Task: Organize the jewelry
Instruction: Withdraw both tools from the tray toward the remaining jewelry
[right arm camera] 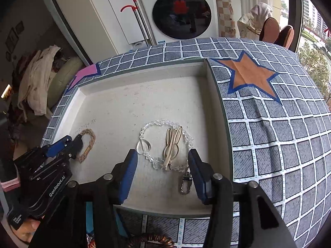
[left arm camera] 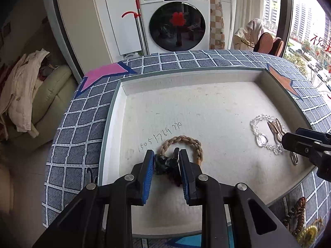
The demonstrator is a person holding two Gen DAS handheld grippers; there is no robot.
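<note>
A shallow white tray (left arm camera: 115, 111) lies on the checked tablecloth. My left gripper (left arm camera: 166, 155) is shut on the dark knot of a tan braided bracelet (left arm camera: 182, 139), which rests on the tray floor; it also shows in the right wrist view (right arm camera: 90, 140). My right gripper (right arm camera: 163, 159) is open, its jaws on either side of a clear bead bracelet (right arm camera: 165, 124) with a heart charm, a beige rabbit hair clip (right arm camera: 172, 144) and a metal clasp (right arm camera: 185, 184). These lie at the tray's right in the left wrist view (left arm camera: 260, 128).
A brown coiled band (left arm camera: 298, 210) and a gold piece (left arm camera: 308, 233) lie on the cloth at the near right outside the tray. An orange star (right arm camera: 250, 72) and a pink star (left arm camera: 103, 74) mark the cloth. A washing machine (left arm camera: 175, 18) stands behind the table.
</note>
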